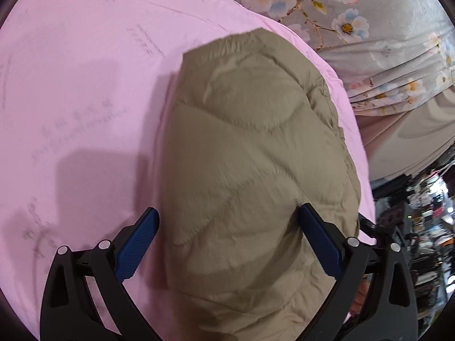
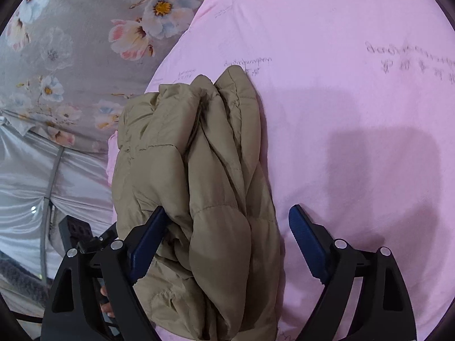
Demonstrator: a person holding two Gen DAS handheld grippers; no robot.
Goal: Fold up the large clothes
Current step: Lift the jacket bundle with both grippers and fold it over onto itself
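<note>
A tan quilted puffer jacket (image 1: 250, 130) lies folded into a thick bundle on a pink sheet (image 1: 71, 85). My left gripper (image 1: 229, 209) hangs over its near end with the jaws spread wide: one blue pad is over the sheet, the other over the jacket's right side, and neither presses on it. In the right wrist view the jacket (image 2: 204, 147) shows its stacked folds and creases. My right gripper (image 2: 227, 209) is open too, straddling the bundle's near end. Its left pad lies against the fabric's edge and its right pad stands apart over the pink sheet (image 2: 355, 113).
Grey floral bedding (image 1: 355, 0) (image 2: 71, 56) lies beyond the pink sheet's edge. Silvery satin fabric (image 2: 25, 176) hangs at the left. Dark clutter (image 1: 426, 213) fills the far right. A fingertip (image 2: 105, 292) shows beside my right gripper's frame.
</note>
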